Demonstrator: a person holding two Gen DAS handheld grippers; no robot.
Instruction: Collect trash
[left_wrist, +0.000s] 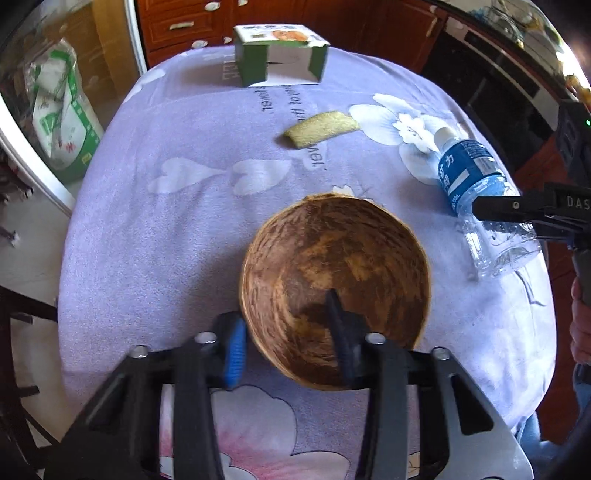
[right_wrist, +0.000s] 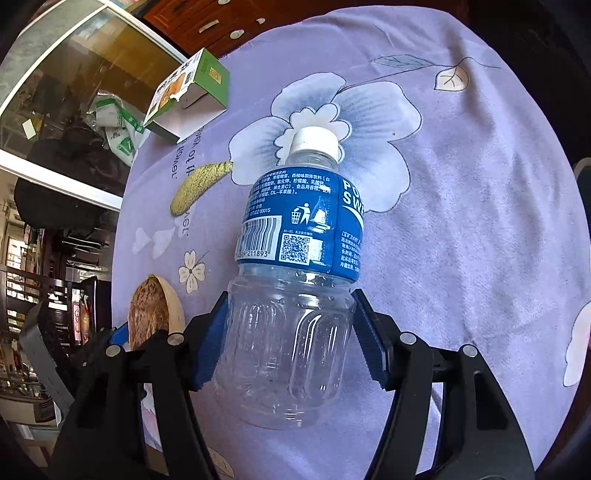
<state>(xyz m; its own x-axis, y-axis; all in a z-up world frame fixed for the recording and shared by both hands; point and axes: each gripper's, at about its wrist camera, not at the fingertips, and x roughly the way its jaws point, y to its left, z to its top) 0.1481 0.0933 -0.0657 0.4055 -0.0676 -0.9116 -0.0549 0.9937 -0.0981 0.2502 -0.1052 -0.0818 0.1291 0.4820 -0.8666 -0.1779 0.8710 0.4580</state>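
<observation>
Because trash needed a container, the left gripper (left_wrist: 286, 332) pinched the bowl's (left_wrist: 334, 291) near rim while the right gripper (right_wrist: 291, 339) clasped the empty bottle (right_wrist: 295, 280) by the table's (right_wrist: 461, 221) near edge.

Bright daylight, upper-right glare, strong fisheye bending at edges.

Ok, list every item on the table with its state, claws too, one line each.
Plastic bottle: capped, empty, lying on its side.
Coconut shell bowl: hollow up, empty.
Green carton: torn open, hollow.
Sponge piece: lying flat, untouched.
Left claw: straddles the bowl's near rim, one finger inside, one outside.
Right claw: pads against the bottle's clear lower body.
</observation>
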